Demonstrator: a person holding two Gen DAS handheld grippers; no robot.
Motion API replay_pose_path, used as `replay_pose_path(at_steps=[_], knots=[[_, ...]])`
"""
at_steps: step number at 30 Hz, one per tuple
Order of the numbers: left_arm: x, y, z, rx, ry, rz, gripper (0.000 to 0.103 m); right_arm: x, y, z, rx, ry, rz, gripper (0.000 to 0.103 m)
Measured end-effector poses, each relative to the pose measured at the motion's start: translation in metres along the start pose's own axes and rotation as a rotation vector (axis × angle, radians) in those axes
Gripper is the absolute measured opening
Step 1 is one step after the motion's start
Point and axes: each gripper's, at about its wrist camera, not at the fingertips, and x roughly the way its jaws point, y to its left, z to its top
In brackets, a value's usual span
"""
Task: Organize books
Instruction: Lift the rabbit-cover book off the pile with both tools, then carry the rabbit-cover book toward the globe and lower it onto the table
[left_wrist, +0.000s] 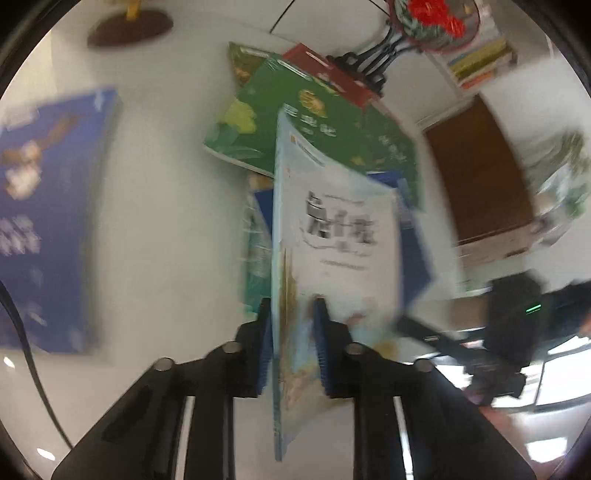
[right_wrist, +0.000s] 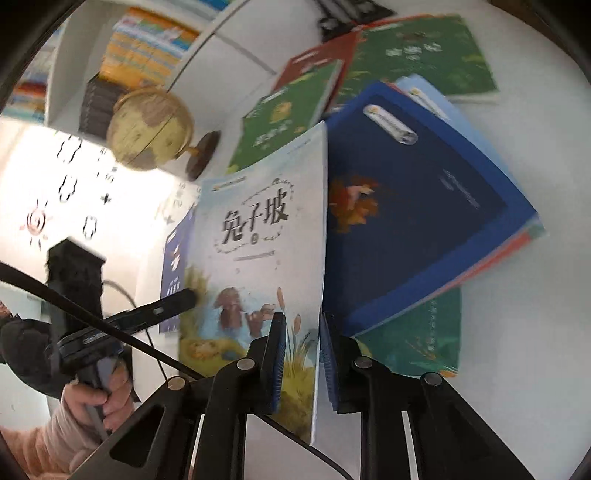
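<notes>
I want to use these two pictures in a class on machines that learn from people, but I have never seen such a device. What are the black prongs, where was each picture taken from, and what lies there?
No robot here: a person holds a hand-held gripper in each hand, each with a camera looking along its two fingers. The left gripper and right gripper both clamp one pale picture book, held on edge above the white table. On the table lie green books, a dark blue book, another blue one and a globe.
</notes>
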Motion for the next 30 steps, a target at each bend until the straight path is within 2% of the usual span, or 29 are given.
replay_pose_path(at_steps=[1, 5, 7, 9, 12, 15, 17, 21, 24, 26, 30], knots=[[0.004, 0.000, -0.001, -0.035, 0.019, -0.032, 0.010, -0.002, -0.004, -0.001, 0.021, -0.007, 0.028, 0.020], [0.026, -0.012, -0.015, -0.033, 0.093, -0.024, 0.009, -0.003, -0.005, -0.005, 0.029, 0.001, 0.089, 0.020], [0.030, -0.017, -0.019, -0.020, 0.105, -0.006, 0.009, -0.002, -0.003, -0.009, 0.026, 0.012, 0.107, 0.023], [0.033, -0.020, -0.022, -0.014, 0.117, -0.006, 0.009, -0.004, -0.002, -0.011, 0.023, -0.003, 0.098, 0.024], [0.033, -0.021, -0.022, -0.030, 0.122, -0.025, 0.009, -0.006, -0.013, -0.013, 0.087, -0.013, 0.125, 0.026], [0.030, -0.021, -0.021, -0.017, 0.134, 0.012, 0.009, -0.003, -0.017, -0.014, 0.109, 0.002, 0.121, 0.026], [0.031, -0.020, -0.021, -0.025, 0.157, 0.027, 0.009, 0.003, -0.012, -0.015, 0.086, 0.013, 0.090, 0.026], [0.029, -0.006, -0.020, -0.071, 0.179, 0.038, 0.013, 0.003, -0.002, -0.015, 0.018, 0.014, 0.019, 0.004], [0.024, -0.002, -0.022, -0.093, 0.180, 0.025, 0.015, 0.000, -0.001, -0.013, 0.013, -0.003, 0.033, 0.002], [0.020, -0.003, -0.021, -0.081, 0.175, 0.046, 0.020, -0.003, 0.000, -0.013, 0.008, -0.007, 0.042, 0.002], [0.014, 0.002, -0.021, -0.086, 0.184, 0.071, 0.021, -0.003, 0.004, -0.012, -0.006, -0.017, 0.029, 0.002]])
